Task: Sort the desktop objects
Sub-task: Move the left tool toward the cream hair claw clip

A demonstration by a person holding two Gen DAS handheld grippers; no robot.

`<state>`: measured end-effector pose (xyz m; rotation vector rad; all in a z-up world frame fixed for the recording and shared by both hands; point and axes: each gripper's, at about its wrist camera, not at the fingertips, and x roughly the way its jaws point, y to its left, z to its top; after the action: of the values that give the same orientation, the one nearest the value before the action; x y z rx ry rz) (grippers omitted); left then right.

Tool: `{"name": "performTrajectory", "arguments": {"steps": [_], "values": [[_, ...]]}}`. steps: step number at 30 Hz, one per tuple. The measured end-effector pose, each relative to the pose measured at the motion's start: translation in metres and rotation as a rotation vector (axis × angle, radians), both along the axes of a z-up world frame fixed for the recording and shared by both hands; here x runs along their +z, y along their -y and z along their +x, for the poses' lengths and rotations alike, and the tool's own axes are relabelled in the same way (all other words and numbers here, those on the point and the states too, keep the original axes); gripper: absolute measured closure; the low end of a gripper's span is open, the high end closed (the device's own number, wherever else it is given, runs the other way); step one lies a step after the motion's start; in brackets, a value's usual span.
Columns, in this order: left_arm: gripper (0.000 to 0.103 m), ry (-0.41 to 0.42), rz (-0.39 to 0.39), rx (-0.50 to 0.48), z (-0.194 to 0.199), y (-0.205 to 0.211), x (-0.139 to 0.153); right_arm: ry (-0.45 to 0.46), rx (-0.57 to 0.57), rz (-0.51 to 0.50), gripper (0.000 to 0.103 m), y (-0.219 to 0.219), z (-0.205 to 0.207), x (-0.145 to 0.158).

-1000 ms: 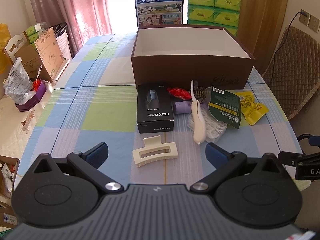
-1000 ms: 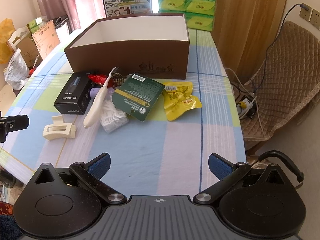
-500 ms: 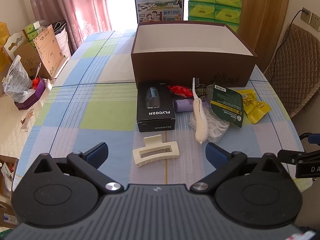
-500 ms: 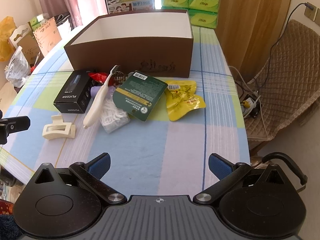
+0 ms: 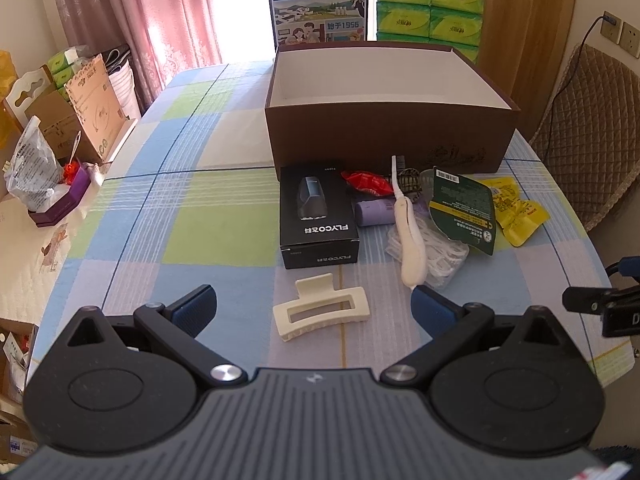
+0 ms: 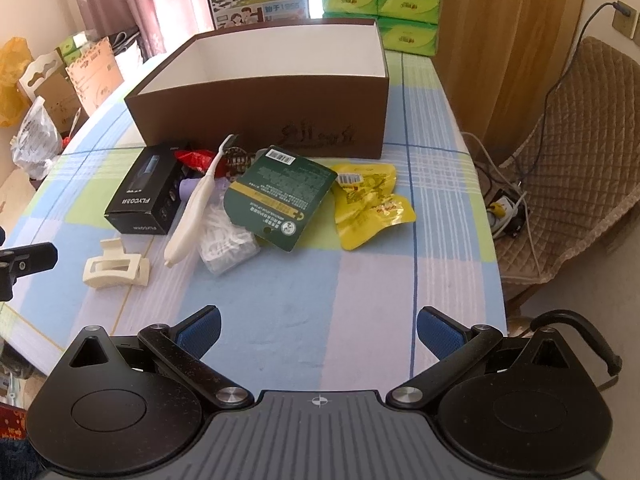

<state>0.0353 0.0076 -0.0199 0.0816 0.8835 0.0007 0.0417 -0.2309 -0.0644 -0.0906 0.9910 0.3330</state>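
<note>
A cream hair claw clip (image 5: pixel 320 310) (image 6: pixel 116 269) lies on the checked cloth just ahead of my open left gripper (image 5: pixel 314 306). Behind it sit a black FLYCO box (image 5: pixel 316 216) (image 6: pixel 146 200), a white toothbrush-like handle (image 5: pixel 409 228) (image 6: pixel 196 208), a bag of white floss picks (image 6: pixel 228 238), a purple tube (image 5: pixel 374 213), a red wrapper (image 5: pixel 366 183), a dark green packet (image 5: pixel 462 208) (image 6: pixel 280 196) and a yellow snack pouch (image 5: pixel 514 210) (image 6: pixel 368 202). The open brown box (image 5: pixel 388 136) (image 6: pixel 260 120) stands behind them, its inside showing white. My right gripper (image 6: pixel 318 330) is open over bare cloth.
A quilted brown chair (image 6: pixel 572 152) and floor cables stand off the table's right edge. Cardboard boxes and bags (image 5: pixel 60 128) crowd the left side. A milk carton case (image 5: pixel 320 4) and green tissue packs (image 5: pixel 428 12) rise behind the brown box.
Both grippers have drifted slightly forward and the views tilted a little; the objects on the table have not moved and both grippers stay open.
</note>
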Motion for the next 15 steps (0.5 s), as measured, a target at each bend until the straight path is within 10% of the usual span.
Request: {"name": "performTrajectory", "arguments": {"steps": [15], "values": [[0.001, 0.05, 0.049, -0.189, 0.009, -0.014, -0.029, 0.017, -0.029, 0.056, 0.002, 0.017, 0.017, -0.01]]}}
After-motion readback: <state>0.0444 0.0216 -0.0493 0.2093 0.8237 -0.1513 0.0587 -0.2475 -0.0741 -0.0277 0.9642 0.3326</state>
